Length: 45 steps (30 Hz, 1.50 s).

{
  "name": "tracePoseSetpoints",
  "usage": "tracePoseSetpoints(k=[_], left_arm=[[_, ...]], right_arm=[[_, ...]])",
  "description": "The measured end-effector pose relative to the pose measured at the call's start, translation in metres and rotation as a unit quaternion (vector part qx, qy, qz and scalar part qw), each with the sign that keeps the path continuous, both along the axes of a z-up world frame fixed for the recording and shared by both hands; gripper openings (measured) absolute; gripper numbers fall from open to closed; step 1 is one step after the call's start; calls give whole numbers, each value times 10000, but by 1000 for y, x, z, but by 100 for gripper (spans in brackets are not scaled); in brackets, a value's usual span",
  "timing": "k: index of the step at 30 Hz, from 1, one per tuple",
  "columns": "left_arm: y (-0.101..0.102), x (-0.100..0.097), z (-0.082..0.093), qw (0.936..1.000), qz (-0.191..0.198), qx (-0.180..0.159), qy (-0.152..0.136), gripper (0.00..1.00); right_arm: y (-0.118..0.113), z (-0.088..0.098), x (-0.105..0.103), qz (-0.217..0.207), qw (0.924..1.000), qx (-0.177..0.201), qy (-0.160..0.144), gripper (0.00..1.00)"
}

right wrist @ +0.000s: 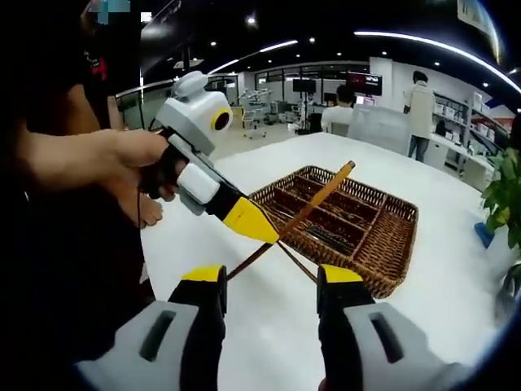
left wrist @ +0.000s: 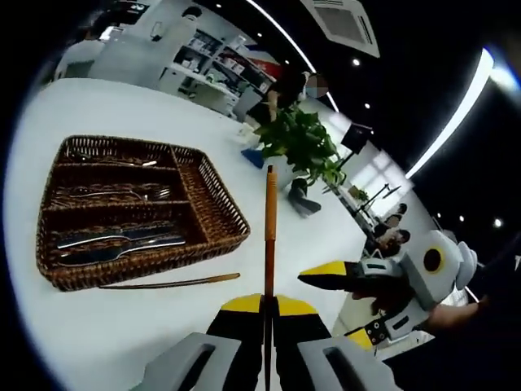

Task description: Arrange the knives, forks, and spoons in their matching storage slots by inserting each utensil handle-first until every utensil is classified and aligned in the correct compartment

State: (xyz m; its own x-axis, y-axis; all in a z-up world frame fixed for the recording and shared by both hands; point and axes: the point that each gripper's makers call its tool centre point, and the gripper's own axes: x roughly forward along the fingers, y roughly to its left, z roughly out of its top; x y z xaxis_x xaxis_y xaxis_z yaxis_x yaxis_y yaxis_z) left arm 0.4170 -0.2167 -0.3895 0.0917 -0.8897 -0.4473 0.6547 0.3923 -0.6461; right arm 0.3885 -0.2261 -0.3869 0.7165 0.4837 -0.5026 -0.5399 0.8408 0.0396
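My left gripper (left wrist: 269,305) is shut on a long wooden chopstick (left wrist: 270,236) that points straight away from the camera. The brown wicker cutlery basket (left wrist: 228,236) lies to the left on the white table, with spoons (left wrist: 110,155), forks (left wrist: 114,193) and knives (left wrist: 122,240) in separate slots. A second chopstick (left wrist: 171,283) lies on the table along the basket's near side. In the right gripper view my right gripper (right wrist: 273,275) is open and holds nothing. Ahead of it, the left gripper (right wrist: 248,221) holds the chopstick (right wrist: 317,199) slanted over the basket (right wrist: 391,244).
A green potted plant (left wrist: 305,142) stands on the table beyond the basket. The basket's long side compartment (left wrist: 207,191) holds nothing. A person's hand (right wrist: 130,155) grips the left gripper. People stand in the background near desks and shelves.
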Motion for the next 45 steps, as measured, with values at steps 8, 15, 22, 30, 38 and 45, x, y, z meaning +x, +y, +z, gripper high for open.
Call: tracePoseSetpoints(k=[8, 15, 22, 30, 38, 45], left_arm=[[3, -8, 13, 9994, 191, -291, 48, 2], [6, -10, 18, 9987, 276, -429, 40, 2], [8, -10, 23, 9982, 323, -504, -80, 2], [6, -10, 32, 9970, 369, -644, -216, 1], [1, -11, 34, 9969, 146, -572, -526, 2], [-1, -9, 34, 9930, -237, -255, -1125, 5]], right_arm=[[10, 4, 7, -145, 9984, 507, 179, 26], [20, 4, 6, -186, 9946, 947, 387, 17], [31, 6, 6, -241, 9885, 1379, 578, 7], [22, 6, 9, -559, 9806, 1700, 802, 4], [18, 7, 9, -632, 9814, 1641, 766, 2], [16, 10, 10, -674, 9798, 1724, 754, 2]])
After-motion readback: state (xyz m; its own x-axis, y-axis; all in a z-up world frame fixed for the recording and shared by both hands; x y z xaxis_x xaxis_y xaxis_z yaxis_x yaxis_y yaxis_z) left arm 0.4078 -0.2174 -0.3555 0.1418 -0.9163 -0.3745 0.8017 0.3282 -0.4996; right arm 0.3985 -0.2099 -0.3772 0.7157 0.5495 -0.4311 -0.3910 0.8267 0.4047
